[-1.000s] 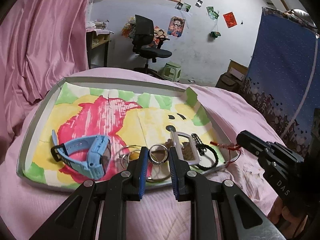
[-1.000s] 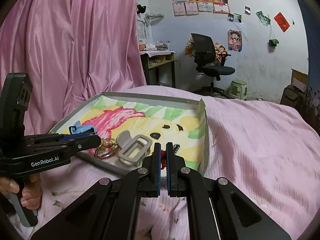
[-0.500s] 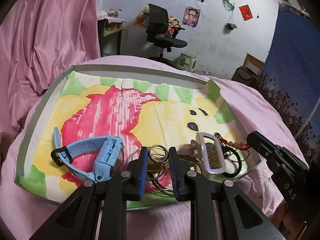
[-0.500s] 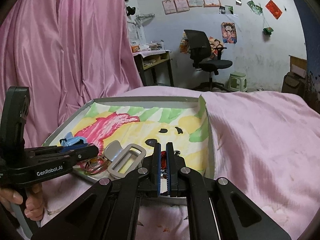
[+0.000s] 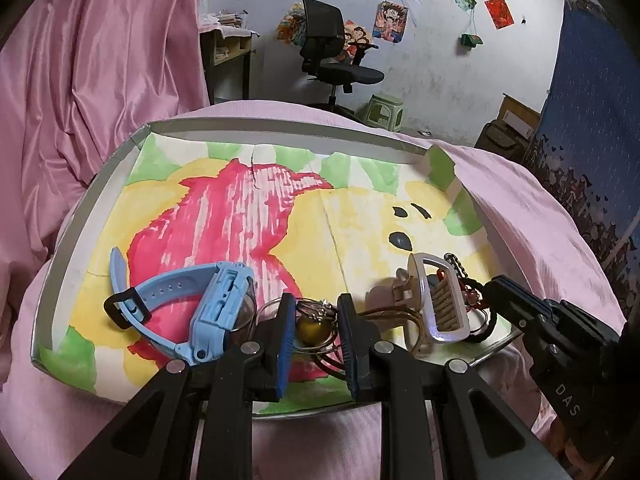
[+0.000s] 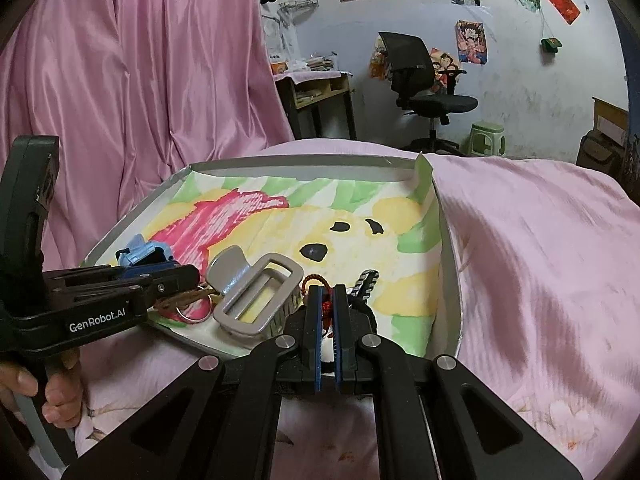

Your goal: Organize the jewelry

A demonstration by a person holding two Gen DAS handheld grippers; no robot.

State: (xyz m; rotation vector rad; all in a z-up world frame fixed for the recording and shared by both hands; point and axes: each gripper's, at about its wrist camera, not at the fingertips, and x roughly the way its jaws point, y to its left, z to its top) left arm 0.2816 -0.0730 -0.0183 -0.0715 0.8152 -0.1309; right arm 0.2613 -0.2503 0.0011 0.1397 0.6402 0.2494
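Note:
A shallow tray (image 5: 100, 172) with a painted liner lies on the pink bed. At its near edge lie a blue watch (image 5: 212, 308), a grey hair clip (image 5: 436, 296), thin rings and a black braided band (image 5: 486, 330). My left gripper (image 5: 316, 324) is closed on a gold ring piece (image 5: 312, 330), low over the tray. My right gripper (image 6: 327, 320) is shut on a red bead string (image 6: 326, 308) at the tray's near right corner, beside the hair clip (image 6: 256, 300). The left gripper also shows in the right wrist view (image 6: 168, 280).
Pink bedding (image 6: 540, 260) surrounds the tray, with a pink curtain (image 6: 140, 80) to the left. A black office chair (image 6: 424, 80), a small desk (image 6: 316, 88) and a green stool (image 6: 486, 140) stand by the far wall.
Both grippers have moved forward and down over the tray's near edge. The left one now holds the ring piece low among the other rings; the right carried the red string inside the tray.

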